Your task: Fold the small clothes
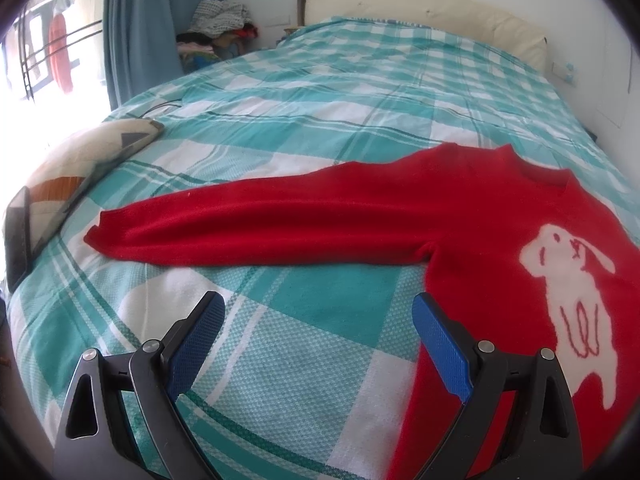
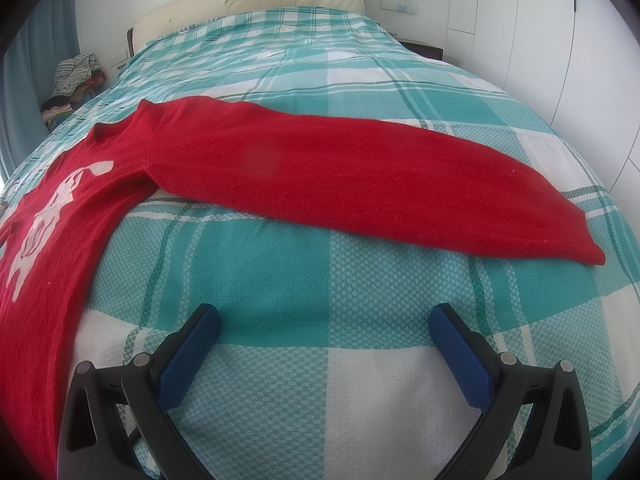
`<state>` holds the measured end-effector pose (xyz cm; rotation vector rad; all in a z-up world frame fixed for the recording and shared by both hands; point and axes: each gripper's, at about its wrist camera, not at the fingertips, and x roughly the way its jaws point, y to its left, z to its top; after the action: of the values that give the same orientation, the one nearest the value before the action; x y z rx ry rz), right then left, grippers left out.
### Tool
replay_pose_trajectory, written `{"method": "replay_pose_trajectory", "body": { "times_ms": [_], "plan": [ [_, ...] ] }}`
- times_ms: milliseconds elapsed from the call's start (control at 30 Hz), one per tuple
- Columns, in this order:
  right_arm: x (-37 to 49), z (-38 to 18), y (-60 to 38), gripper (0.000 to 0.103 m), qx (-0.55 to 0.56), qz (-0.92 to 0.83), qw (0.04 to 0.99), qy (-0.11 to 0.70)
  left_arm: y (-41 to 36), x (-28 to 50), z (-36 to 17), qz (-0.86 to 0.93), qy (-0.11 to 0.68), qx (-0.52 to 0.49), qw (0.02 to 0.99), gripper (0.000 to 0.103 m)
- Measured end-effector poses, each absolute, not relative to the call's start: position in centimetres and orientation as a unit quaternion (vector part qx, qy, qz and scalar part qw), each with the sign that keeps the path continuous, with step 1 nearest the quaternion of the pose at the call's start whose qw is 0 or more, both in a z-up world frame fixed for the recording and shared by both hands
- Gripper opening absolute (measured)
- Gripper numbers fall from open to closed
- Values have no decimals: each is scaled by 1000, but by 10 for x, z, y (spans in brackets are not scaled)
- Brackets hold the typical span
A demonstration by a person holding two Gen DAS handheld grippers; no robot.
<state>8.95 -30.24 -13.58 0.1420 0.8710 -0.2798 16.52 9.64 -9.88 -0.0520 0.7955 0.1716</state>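
Left wrist: left gripper [image 1: 320, 308] jaws spread beside the red sweater [image 1: 460, 216]; right gripper [image 2: 324, 318] jaws spread over open bed [image 2: 280, 280].

Bare bedspread [image 2: 304, 280] ahead of both grippers, pillow [image 1: 80, 160] at left edge

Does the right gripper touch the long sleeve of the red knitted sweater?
Apart. In the right wrist view, the open right gripper shows checked bedspread between its fingertips and the sleeve.
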Motion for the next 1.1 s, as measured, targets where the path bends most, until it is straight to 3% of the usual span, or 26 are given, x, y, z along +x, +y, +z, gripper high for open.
{"method": "replay_pose_trajectory", "body": {
  "times_ms": [1100],
  "plan": [
    [90, -136, -302, 103, 68, -135, 895, 420, 107, 158, -85, 66, 380, -65, 920, 96]
  ]
}}
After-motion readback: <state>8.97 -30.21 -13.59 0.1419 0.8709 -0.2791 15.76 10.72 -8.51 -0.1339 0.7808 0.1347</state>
